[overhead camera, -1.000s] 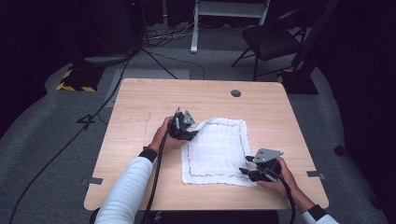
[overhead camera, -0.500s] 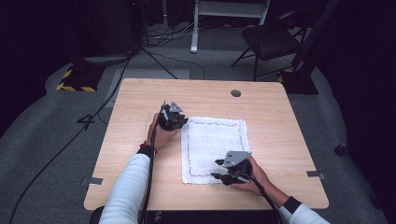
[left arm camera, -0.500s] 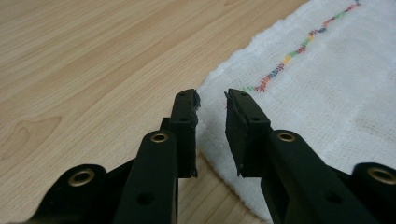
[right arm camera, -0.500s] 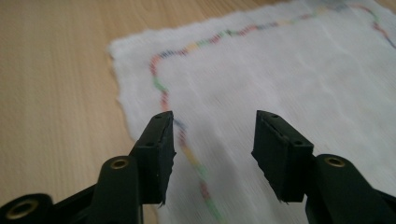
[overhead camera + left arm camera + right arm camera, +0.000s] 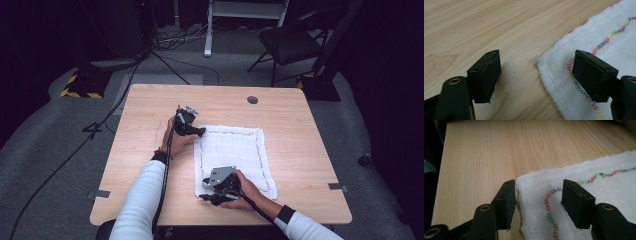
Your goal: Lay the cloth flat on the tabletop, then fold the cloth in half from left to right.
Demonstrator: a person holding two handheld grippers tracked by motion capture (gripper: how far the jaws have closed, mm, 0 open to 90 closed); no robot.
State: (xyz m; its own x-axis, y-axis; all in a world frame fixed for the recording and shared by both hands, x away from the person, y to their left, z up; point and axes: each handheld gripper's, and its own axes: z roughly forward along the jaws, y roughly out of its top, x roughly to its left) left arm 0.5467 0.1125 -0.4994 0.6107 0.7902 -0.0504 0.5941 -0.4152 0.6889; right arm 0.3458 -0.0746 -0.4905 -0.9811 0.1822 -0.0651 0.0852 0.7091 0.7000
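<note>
The cloth point(image 5: 232, 155) is spread flat on the table point(image 5: 300, 120). Its far-left corner is straddled by the unclenched left gripper point(image 5: 536, 75) and its near-left corner by the unclenched right gripper point(image 5: 537, 202), probably so both corners can be pinched for folding.

The high view looks forward and down from above the light wooden bench point(image 5: 300, 130). Each tool view sits low and close, facing along its black jaws; both share corners of the white stitched-edge cloth point(image 5: 599, 37) point(image 5: 586, 185) point(image 5: 232, 152).
</note>
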